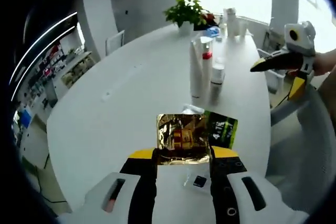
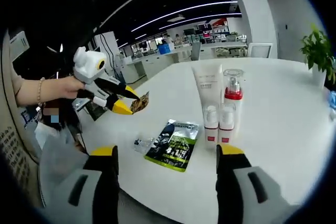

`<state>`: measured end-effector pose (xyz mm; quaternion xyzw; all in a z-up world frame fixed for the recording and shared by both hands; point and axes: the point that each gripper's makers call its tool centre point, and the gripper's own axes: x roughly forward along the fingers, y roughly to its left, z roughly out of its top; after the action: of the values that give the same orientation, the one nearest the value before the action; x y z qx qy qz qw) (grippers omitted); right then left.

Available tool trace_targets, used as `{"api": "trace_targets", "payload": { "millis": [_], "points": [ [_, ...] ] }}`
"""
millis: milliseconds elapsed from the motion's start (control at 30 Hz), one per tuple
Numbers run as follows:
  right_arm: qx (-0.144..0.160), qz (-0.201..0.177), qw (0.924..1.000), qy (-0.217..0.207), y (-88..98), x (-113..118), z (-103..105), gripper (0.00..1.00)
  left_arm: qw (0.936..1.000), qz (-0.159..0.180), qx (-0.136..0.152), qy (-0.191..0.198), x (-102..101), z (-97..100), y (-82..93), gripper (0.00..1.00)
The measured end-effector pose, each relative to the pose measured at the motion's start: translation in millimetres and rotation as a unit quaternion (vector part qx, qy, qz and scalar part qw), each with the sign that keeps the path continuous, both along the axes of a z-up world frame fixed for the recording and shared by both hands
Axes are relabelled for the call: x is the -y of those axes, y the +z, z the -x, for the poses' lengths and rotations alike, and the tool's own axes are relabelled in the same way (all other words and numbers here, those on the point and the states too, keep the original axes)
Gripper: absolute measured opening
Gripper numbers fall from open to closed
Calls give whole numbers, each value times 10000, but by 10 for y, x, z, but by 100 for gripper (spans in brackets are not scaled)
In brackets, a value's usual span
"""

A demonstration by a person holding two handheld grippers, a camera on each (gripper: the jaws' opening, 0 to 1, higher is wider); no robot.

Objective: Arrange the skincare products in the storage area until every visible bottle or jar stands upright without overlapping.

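My left gripper (image 1: 183, 153) is shut on a gold foil sachet (image 1: 182, 139) and holds it above the white table (image 1: 121, 103). In the right gripper view the same left gripper (image 2: 127, 104), held by a hand, lifts the gold sachet (image 2: 140, 102) off the table. A tall white tube (image 2: 206, 85), a clear-capped pump bottle with a red collar (image 2: 233, 95) and two small white bottles (image 2: 211, 124) stand upright together. A green-and-black sachet (image 2: 174, 144) lies flat in front of them. My right gripper (image 2: 168, 151) is open and holds nothing; in the left gripper view it (image 1: 278, 77) hovers right of the bottles (image 1: 207, 69).
A small clear packet (image 2: 142, 144) lies beside the green sachet. A potted plant (image 1: 185, 11) and more containers (image 1: 230, 17) stand at the table's far end. The near table edge (image 2: 173, 211) runs close to my right jaws. Office desks fill the background.
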<state>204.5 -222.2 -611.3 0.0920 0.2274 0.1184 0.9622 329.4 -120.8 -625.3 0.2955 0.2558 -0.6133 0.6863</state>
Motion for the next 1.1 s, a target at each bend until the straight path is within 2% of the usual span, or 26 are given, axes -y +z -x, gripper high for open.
{"api": "trace_targets", "payload": {
  "millis": [200, 233, 367, 433, 600, 867, 967, 1100],
  "points": [
    [111, -231, 9983, 526, 145, -203, -158, 54, 9996, -19, -30, -293, -29, 255, 66, 37],
    [142, -237, 9982, 542, 170, -213, -188, 52, 9989, -113, 78, -438, -46, 298, 67, 37],
    [263, -540, 9953, 756, 296, -327, -351, 40, 9977, -133, 31, -661, -53, 472, 94, 37],
    [211, -670, 9937, 868, 310, -386, -409, 34, 9973, -150, 38, -719, -54, 523, 103, 37],
    [-114, -851, 9899, 1126, 225, -540, -505, 25, 9951, -192, 69, -966, -33, 659, 133, 37],
    [-307, -1189, 9854, 1179, 185, -660, -564, 18, 9914, -262, 151, -1270, -13, 808, 168, 37],
    [-418, -1197, 9847, 1198, 140, -679, -567, 15, 9907, -259, 146, -1326, -13, 829, 167, 37],
    [-465, -1368, 9826, 1167, 131, -701, -576, 7, 9899, -262, 134, -1384, -11, 859, 170, 37]
  ]
}}
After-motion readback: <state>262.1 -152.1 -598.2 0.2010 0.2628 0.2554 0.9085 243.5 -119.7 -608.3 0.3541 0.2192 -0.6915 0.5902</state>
